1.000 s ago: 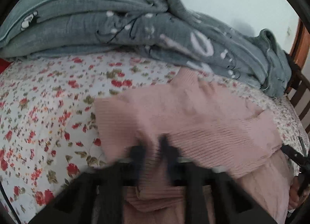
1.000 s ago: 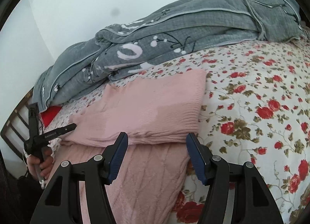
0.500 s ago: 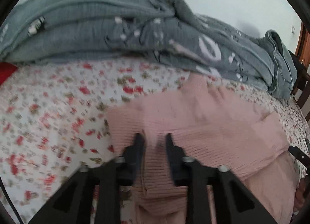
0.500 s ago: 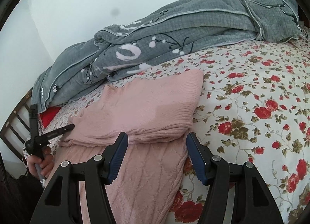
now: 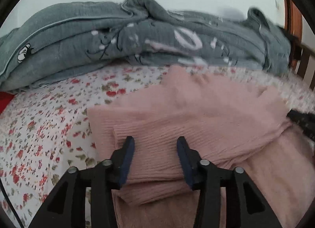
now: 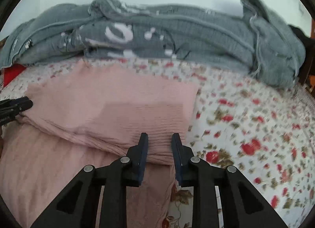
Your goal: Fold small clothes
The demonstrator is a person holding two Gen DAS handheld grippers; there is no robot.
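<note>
A pink knit sweater [image 5: 196, 113] lies folded on the flowered bedsheet [image 5: 39, 129]; in the right wrist view the sweater [image 6: 110, 105] has its upper layer folded over the lower part. My left gripper [image 5: 155, 146] hovers at the ribbed near-left fold. Its jaws are opening, with cloth lying between them and the pads apart from it. My right gripper [image 6: 159, 143] is at the sweater's near-right corner. Its jaws are closing, and the folded edge lies between them, not visibly pinched. Each view shows the other gripper's dark tip at the sweater's far side.
A bunched grey quilt [image 5: 137, 36] [image 6: 177, 36] runs along the back of the bed against a white wall. A red item [image 6: 11, 72] peeks out beneath it. A wooden bed frame [image 5: 295, 21] stands at the right. Flowered sheet [image 6: 256, 129] extends right of the sweater.
My left jaws, shut on the sweater's fold a second ago, have spread apart and let it lie. My right gripper has swung over the sweater's right corner and its jaws have narrowed.
</note>
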